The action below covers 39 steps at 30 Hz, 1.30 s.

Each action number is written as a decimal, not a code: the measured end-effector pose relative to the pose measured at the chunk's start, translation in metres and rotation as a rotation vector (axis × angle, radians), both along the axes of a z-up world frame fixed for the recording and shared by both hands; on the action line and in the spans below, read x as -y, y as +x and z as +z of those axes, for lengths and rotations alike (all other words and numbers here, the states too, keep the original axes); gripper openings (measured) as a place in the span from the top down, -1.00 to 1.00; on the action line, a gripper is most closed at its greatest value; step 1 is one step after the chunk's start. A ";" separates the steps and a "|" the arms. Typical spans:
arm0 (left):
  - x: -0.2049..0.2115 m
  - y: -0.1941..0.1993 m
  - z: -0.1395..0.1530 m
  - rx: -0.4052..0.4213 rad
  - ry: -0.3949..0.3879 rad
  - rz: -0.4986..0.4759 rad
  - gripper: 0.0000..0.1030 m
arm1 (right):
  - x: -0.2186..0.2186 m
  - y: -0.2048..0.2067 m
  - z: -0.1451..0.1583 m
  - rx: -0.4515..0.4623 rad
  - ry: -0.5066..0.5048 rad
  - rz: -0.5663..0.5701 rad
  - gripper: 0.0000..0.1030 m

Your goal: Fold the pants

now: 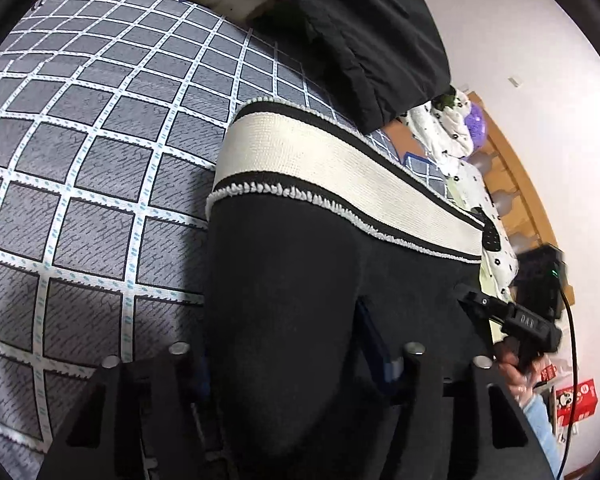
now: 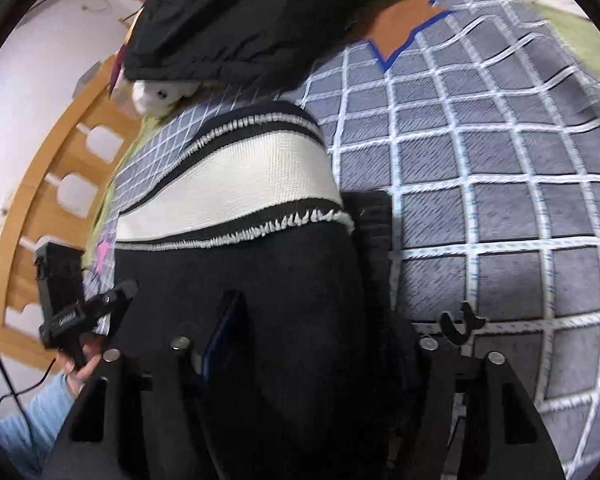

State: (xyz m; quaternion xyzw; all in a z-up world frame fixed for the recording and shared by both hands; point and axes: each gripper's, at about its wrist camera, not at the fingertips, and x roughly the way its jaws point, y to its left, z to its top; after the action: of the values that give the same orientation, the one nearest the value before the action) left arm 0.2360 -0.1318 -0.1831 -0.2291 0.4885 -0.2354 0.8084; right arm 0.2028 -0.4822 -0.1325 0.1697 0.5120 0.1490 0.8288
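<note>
On the bed: we have the black pants (image 1: 300, 300) lying across a grey checked sheet (image 1: 100, 160), their cream waistband (image 1: 320, 160) turned away from us.
Left gripper (image 1: 296, 360): our fingers straddle the near black cloth; we judge them closed on it, though the pads are hidden beneath the fabric.
Right gripper (image 2: 304, 352): the same picture from the other side, cloth bunched between the fingers, and again a likely hold, not a plainly seen one.
Step in hand: we judge it a lift of the near portion, to be carried toward the waistband.
Doing it well: we should raise both sides evenly, keep the cloth taut between us, and lay edge to edge before letting go.
Risk: an uneven pull could skew the waistband or drag the sheet into creases.
Surroundings: another dark garment (image 1: 360, 32) is heaped beyond the waistband, with a flower-print quilt (image 1: 452, 132) beside it and a wooden bed frame (image 2: 60, 168) at the edge.
Containers: only a red carton (image 1: 576, 402) shows, off the bed; we cannot see its contents.
</note>
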 end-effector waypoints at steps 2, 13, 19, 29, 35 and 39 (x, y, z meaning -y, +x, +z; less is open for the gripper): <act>-0.001 -0.001 0.012 0.006 -0.006 -0.006 0.21 | -0.012 -0.013 0.016 0.067 -0.093 -0.027 0.18; -0.088 -0.033 0.110 0.068 0.040 0.019 0.33 | -0.098 -0.069 0.095 0.202 0.024 -0.101 0.59; -0.179 -0.035 0.127 0.054 0.281 0.070 0.26 | -0.200 -0.050 0.080 0.137 0.178 0.029 0.59; -0.227 0.009 0.045 -0.134 0.264 0.161 -0.16 | -0.253 0.007 0.006 0.108 -0.066 -0.008 0.16; -0.231 -0.012 0.087 0.036 0.326 0.263 -0.16 | -0.270 0.006 0.065 0.316 -0.242 0.009 0.15; -0.219 -0.015 0.092 0.201 0.380 0.270 -0.17 | -0.298 0.033 0.058 0.354 -0.283 0.062 0.22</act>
State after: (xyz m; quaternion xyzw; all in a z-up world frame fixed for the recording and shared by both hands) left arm 0.2212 0.0873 -0.0913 -0.1115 0.4061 -0.0509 0.9055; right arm 0.2362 -0.1844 -0.0750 0.0071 0.3791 0.1286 0.9163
